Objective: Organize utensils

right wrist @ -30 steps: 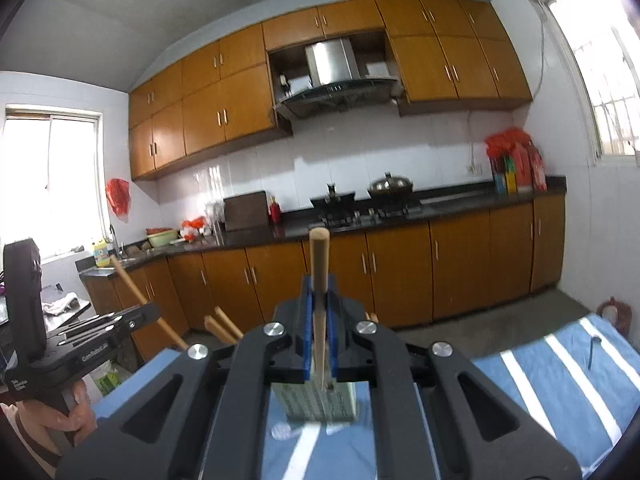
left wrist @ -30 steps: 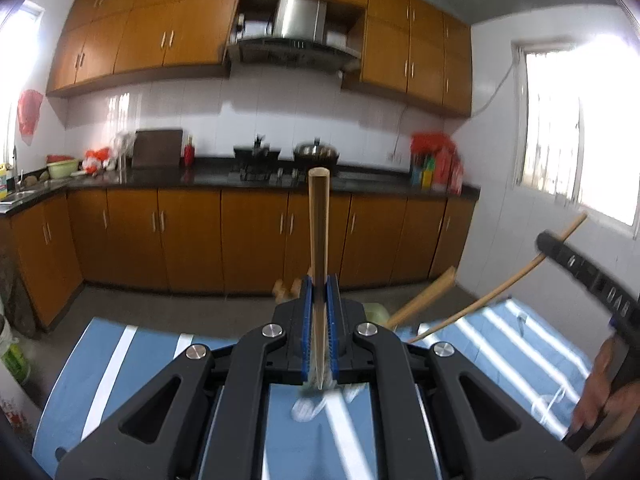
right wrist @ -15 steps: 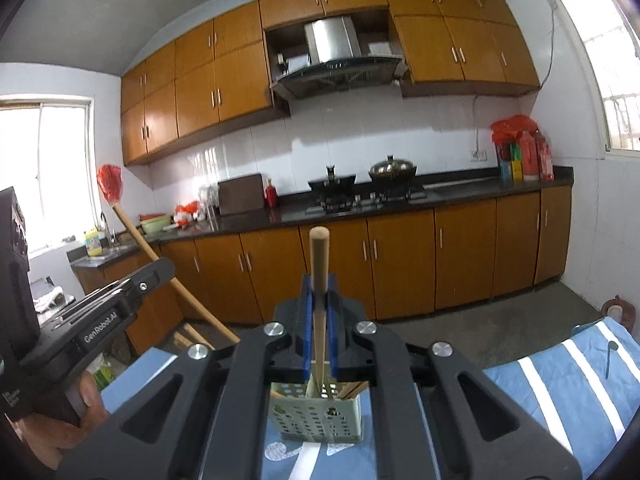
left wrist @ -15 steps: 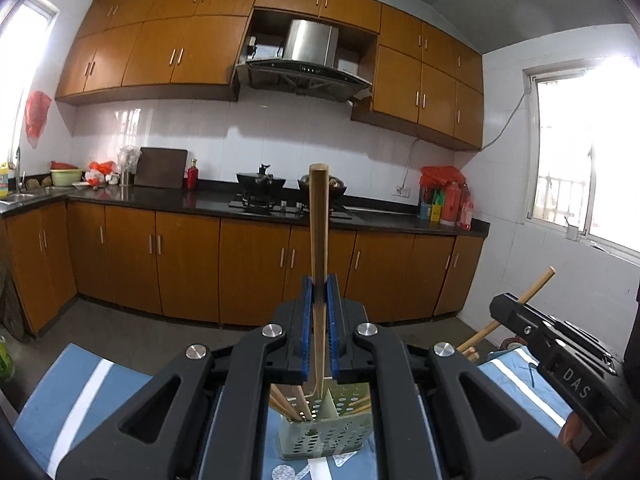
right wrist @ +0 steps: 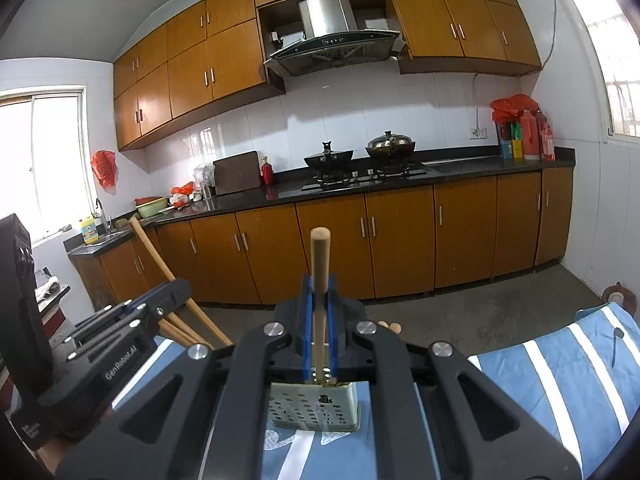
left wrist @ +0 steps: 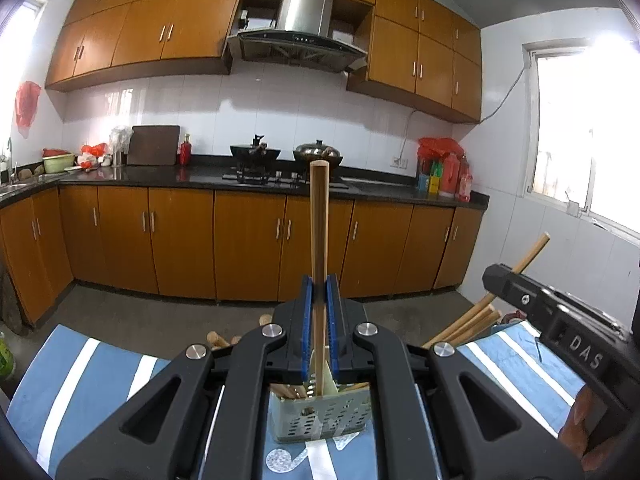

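While I look along the left claw [left wrist: 319, 312], I see it clenched on a wooden stick [left wrist: 319, 240] that stands straight up. The stick's low end goes down into a pale green holder with holes [left wrist: 320, 416], which stands on the blue and white striped cloth [left wrist: 80, 380] over the tabletop. More wooden sticks [left wrist: 460, 326] lean out of that holder to the right. My right claw [right wrist: 319, 316] is also clenched on its own wooden stick [right wrist: 320, 276], upright, with its low end in the same holder [right wrist: 314, 410]. From the left view I see the right claw's black body [left wrist: 560, 332] at the right edge. Behind all this are brown kitchen cupboards [left wrist: 180, 240] and a stove with two pots [left wrist: 280, 156].
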A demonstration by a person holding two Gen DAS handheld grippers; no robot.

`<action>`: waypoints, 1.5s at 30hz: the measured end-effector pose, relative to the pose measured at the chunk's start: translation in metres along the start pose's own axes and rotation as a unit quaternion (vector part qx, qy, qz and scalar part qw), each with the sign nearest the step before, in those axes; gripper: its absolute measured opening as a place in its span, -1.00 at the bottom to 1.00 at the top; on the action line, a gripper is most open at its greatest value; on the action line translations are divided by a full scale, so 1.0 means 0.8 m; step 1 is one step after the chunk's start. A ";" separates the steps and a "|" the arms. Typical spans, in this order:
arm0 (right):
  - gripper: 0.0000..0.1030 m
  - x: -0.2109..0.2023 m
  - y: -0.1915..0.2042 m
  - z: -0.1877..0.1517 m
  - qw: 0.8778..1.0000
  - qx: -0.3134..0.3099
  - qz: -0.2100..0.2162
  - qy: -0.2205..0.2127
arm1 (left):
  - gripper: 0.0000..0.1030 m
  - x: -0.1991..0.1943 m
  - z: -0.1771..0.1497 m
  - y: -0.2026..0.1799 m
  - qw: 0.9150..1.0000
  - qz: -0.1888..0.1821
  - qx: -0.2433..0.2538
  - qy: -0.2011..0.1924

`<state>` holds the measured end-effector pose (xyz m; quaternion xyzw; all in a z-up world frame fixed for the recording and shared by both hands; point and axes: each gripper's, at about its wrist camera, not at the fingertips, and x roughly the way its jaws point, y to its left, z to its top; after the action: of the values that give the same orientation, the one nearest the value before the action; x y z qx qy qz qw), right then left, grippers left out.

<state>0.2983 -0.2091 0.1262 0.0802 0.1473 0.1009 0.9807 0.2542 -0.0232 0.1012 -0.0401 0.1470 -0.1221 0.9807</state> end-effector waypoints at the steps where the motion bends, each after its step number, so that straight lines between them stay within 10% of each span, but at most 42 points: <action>1: -0.86 0.000 0.000 0.000 1.000 0.001 0.000 0.001 | -0.86 0.002 -0.001 0.000 1.000 0.000 -0.001 0.003; 10: -0.59 0.007 0.000 -0.003 1.000 -0.005 -0.008 0.008 | -0.82 0.013 -0.002 0.009 0.999 -0.001 -0.018 0.027; 14: -0.48 0.003 -0.001 -0.004 1.000 -0.005 -0.013 0.002 | -0.27 0.004 0.003 0.013 0.999 0.007 -0.026 0.019; 25: -0.33 -0.026 -0.002 -0.005 1.000 -0.007 -0.021 -0.011 | -0.07 -0.029 0.014 0.018 0.999 0.013 -0.034 -0.004; 31: -0.01 -0.064 0.004 -0.009 0.999 -0.023 -0.031 -0.030 | 0.34 -0.064 0.010 0.022 0.999 0.027 -0.019 -0.022; 39: 0.90 -0.131 0.018 -0.036 0.996 -0.040 -0.052 -0.060 | 0.97 -0.135 -0.022 0.020 0.995 0.083 0.036 -0.049; 45: 0.92 -0.171 0.035 -0.076 0.993 -0.060 -0.083 -0.059 | 0.97 -0.173 -0.065 0.015 0.990 0.123 0.064 -0.038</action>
<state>0.1466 -0.2049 0.1110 0.0142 0.0890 0.0228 0.9957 0.1133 0.0212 0.0891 0.0360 0.1052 -0.0084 0.9938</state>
